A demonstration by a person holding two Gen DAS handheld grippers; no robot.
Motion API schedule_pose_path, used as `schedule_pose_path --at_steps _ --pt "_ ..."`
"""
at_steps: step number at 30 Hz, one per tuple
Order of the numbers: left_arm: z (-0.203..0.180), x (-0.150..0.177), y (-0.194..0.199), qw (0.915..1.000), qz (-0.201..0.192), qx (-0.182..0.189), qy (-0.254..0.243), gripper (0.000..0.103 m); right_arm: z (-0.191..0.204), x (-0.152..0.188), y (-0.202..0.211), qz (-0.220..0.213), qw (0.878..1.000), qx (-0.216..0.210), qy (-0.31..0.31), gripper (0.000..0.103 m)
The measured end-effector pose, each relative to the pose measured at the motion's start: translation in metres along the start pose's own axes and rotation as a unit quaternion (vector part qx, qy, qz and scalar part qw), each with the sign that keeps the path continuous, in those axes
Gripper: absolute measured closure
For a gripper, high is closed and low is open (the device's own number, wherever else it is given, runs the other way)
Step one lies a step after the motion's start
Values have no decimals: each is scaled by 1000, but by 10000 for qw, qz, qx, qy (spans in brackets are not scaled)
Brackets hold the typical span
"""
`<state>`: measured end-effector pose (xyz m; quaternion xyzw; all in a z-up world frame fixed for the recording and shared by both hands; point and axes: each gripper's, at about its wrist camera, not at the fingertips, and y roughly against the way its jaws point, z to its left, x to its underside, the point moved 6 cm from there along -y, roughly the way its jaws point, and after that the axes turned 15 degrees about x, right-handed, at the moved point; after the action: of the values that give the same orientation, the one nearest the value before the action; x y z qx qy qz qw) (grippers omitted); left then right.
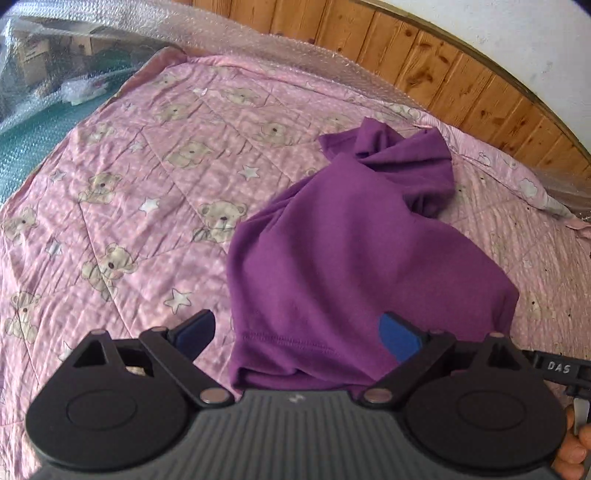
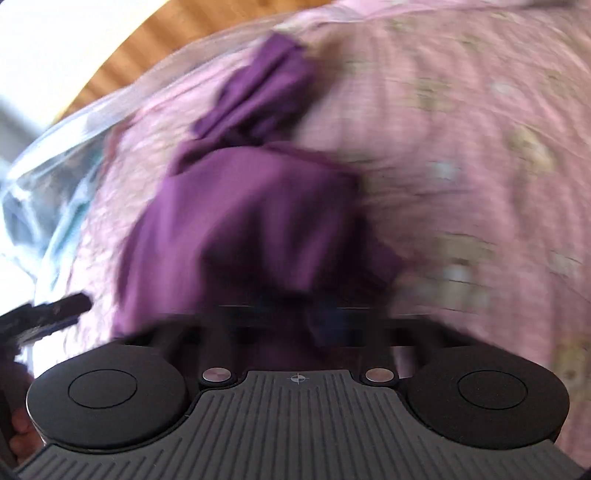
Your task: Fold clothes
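A purple garment [image 1: 354, 251] lies crumpled on the pink bear-print quilt [image 1: 129, 192], its hem toward me. My left gripper [image 1: 295, 336] is open; its blue-padded fingers [image 1: 397, 338] straddle the hem, and the cloth lies between them without being pinched. In the right wrist view the picture is blurred by motion. The garment [image 2: 236, 229] fills the middle and hangs close over my right gripper [image 2: 295, 317]. Its fingers are smeared and partly hidden by cloth, so I cannot tell how they stand.
A wooden plank headboard [image 1: 461, 74] runs along the far side of the bed under a white wall. Bubble wrap [image 1: 258, 33] covers the bed's far edge and boxes at the far left [image 1: 55, 55]. A pillow [image 1: 524, 181] lies at the right.
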<state>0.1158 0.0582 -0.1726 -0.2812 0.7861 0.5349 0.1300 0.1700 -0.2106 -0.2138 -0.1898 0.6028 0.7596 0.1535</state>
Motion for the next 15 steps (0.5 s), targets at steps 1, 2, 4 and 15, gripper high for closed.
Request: schedule_pose_path --at_steps 1,2,4,15 --pt "5 -6 8 9999 -151 -46 40 4 24 -1 16 -345 9985 -106 409 97" --pt "12 -12 17 9994 -305 -107 113 4 55 1 35 -697 9933 -407 824 97" --pt "28 -24 33 9976 -598 -227 259 4 109 14 69 -1094 9765 -1093 1502 102" --pt "23 -7 31 9992 -172 287 -198 4 81 70 57 -542 9896 -625 1177 52"
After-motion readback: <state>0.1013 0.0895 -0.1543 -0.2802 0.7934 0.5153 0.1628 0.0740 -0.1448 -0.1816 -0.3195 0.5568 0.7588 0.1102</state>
